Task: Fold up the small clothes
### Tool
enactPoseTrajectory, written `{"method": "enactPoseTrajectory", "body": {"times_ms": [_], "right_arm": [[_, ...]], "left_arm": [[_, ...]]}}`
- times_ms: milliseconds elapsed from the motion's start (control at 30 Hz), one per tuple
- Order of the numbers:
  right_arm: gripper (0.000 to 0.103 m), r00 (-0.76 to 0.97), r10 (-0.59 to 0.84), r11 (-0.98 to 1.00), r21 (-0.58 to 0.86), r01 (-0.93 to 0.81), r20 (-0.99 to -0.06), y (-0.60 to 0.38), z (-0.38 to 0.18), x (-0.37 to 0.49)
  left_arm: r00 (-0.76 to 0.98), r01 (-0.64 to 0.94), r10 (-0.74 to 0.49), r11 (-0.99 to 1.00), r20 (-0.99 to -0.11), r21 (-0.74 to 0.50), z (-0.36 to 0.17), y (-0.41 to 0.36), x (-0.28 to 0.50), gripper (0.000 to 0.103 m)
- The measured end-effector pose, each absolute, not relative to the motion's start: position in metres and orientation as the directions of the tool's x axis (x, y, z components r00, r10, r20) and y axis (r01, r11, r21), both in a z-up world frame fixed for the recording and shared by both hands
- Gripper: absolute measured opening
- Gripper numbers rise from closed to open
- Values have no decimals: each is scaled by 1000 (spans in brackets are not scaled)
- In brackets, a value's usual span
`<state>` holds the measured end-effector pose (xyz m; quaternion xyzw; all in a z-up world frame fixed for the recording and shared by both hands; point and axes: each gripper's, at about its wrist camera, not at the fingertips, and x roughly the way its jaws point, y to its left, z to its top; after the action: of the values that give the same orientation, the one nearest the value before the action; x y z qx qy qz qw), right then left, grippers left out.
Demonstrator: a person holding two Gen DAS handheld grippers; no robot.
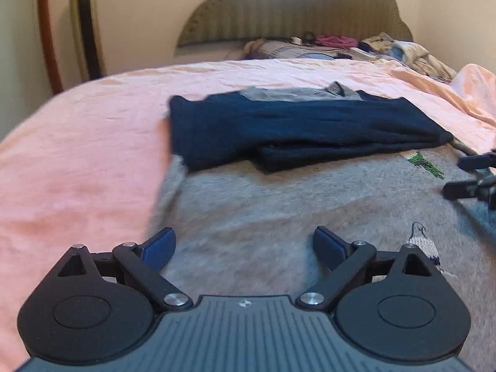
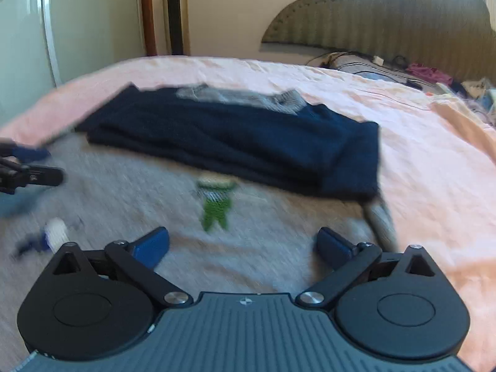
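Note:
A grey knitted sweater [image 1: 263, 204] lies flat on the bed, and its navy sleeves [image 1: 294, 127] are folded across its upper part. A small green embroidered figure [image 2: 215, 204] shows on the grey front [image 2: 155, 192], below the navy sleeves [image 2: 248, 142]. My left gripper [image 1: 245, 241] hovers open over the sweater's lower body near its left edge, with nothing between its blue pads. Over the lower body toward the right edge, my right gripper [image 2: 243, 241] is open too and holds nothing. Each one appears in the other's view: the right gripper [image 1: 465, 176] at the far right, the left gripper [image 2: 31, 164] at the far left.
A pink sheet [image 1: 77, 155] covers the bed around the sweater. Loose clothes and small items [image 1: 341, 46] are piled at the head of the bed under a padded headboard [image 1: 294, 9]. A tall tower fan [image 1: 85, 31] stands by the wall on the left.

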<state>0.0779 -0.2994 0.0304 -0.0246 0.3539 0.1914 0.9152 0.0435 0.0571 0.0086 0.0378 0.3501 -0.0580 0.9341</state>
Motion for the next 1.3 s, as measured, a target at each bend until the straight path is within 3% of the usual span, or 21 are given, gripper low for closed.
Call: {"method": "enactPoseTrajectory", "body": {"times_ms": [67, 233, 367, 433, 467, 500, 533, 567, 700, 767, 800, 867, 900, 933, 1000, 1100, 1167, 1233, 1267, 1300], "right_arm": [[95, 686, 275, 951, 85, -297, -673, -308, 42, 73], [102, 726, 232, 970, 97, -224, -648, -337, 48, 47], [93, 708, 190, 982, 126, -142, -681, -357, 33, 53], [83, 701, 223, 975, 140, -174, -677, -355, 33, 54], [74, 697, 236, 971, 147, -187, -677, -354, 34, 55], [52, 693, 251, 968, 167, -188, -675, -356, 35, 57], [22, 683, 277, 961, 209, -182, -676, -362, 37, 60], [12, 673, 301, 952, 254, -170, -676, -369, 39, 63], [9, 680, 297, 949, 289, -130, -670, -393, 33, 60], [9, 692, 320, 935, 334, -120, -647, -396, 28, 54], [18, 690, 343, 922, 369, -117, -637, -398, 28, 52], [49, 666, 431, 866, 488, -114, -609, -405, 31, 49], [74, 649, 484, 825, 553, -115, -587, -410, 32, 47], [87, 633, 527, 789, 603, -116, -567, -415, 33, 44], [84, 588, 573, 756, 645, -111, -571, -422, 33, 44], [80, 528, 647, 693, 713, -108, -550, -431, 24, 48], [67, 513, 676, 650, 756, -76, -529, -435, 17, 54], [11, 475, 673, 661, 750, -42, -567, -430, 7, 63], [6, 478, 671, 667, 743, -54, -567, -427, 2, 64], [6, 486, 668, 669, 741, -59, -564, -425, 2, 64]], "left_arm": [[759, 90, -60, 996, -648, 13, 17, 66, 30, 96], [728, -23, -22, 998, -685, -56, 10, 91, 14, 96], [737, -31, -18, 998, -676, -59, 9, 89, 18, 93], [751, -45, 26, 999, -659, -12, 8, 84, 21, 57], [754, -40, 23, 999, -656, -12, 10, 83, 24, 23], [748, -27, -10, 999, -664, -46, 12, 86, 26, 6], [739, -27, -19, 998, -673, -58, 14, 87, 29, 6], [738, -25, -14, 999, -675, -47, 15, 89, 30, 5], [746, -34, 47, 999, -665, 33, 11, 101, 22, 3], [753, -26, 7, 999, -658, -18, 12, 111, 16, 3], [751, -39, -2, 998, -660, -47, 14, 114, 13, 4], [736, -56, -64, 986, -674, -155, 18, 121, 4, 8], [719, -54, -114, 974, -686, -219, 18, 126, 0, 17], [710, -54, -157, 960, -686, -276, 17, 130, -5, 24], [719, -50, -230, 924, -656, -379, 16, 137, -17, 50], [731, -35, -301, 880, -613, -474, 13, 136, -24, 77], [746, -30, -289, 885, -600, -464, 12, 127, -22, 80], [762, -17, -252, 913, -597, -408, 10, 115, -17, 79], [766, -13, -227, 930, -601, -368, 10, 109, -15, 76], [766, -24, -185, 949, -616, -315, 11, 105, -13, 56]]}}
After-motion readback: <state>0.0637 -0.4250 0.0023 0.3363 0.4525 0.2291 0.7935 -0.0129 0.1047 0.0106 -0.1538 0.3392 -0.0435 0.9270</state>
